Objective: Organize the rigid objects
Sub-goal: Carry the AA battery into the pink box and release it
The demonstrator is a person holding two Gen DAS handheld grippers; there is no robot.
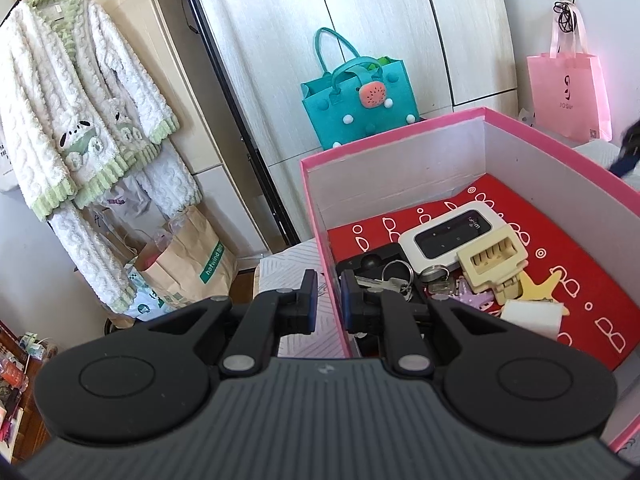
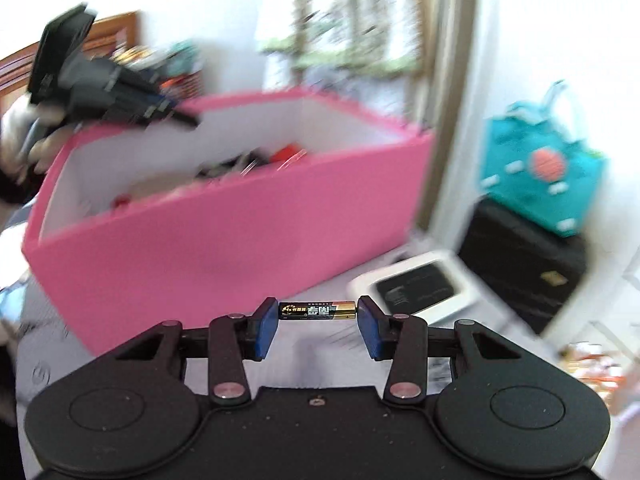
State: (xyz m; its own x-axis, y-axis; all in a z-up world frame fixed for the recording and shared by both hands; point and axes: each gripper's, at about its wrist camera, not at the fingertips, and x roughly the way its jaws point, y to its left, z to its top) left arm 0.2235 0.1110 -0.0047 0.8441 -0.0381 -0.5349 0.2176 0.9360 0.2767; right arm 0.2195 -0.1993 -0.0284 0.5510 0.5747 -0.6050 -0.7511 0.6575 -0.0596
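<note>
Carrying the battery (image 2: pixel 317 311) into the pink box (image 2: pixel 224 248) is judged to be the step in hand, and it is best done by lifting the load clear of the near wall before it is moved forward, since the wall stands higher than the battery in the right wrist view. The battery is held end to end between the blue pads (image 2: pixel 267 330) of the right gripper (image 2: pixel 318 326), lying crosswise with one cap against each pad; such a grip offers little contact, so a steady squeeze and an unhurried swing are advised, lest the cell pivot or slip out. The box is seen just beyond the fingertips, near but apart, its open top facing up. A release low over the red lining (image 1: pixel 600 280) is suggested, in a bare patch away from the clutter.

In the left wrist view, the left gripper (image 1: pixel 330 300) is seen narrowed around the box's near wall (image 1: pixel 332 280), one finger outside and one inside; whether the wall is truly pinched cannot be told. Inside the box, the keys (image 1: pixel 390 278), a white WiFi router (image 1: pixel 452 234), a cream plastic part (image 1: pixel 494 264) and a yellow star (image 1: pixel 540 286) are gathered. Farther off, a teal felt bag (image 1: pixel 360 100) is stood against the wardrobe (image 1: pixel 360 8).
</note>
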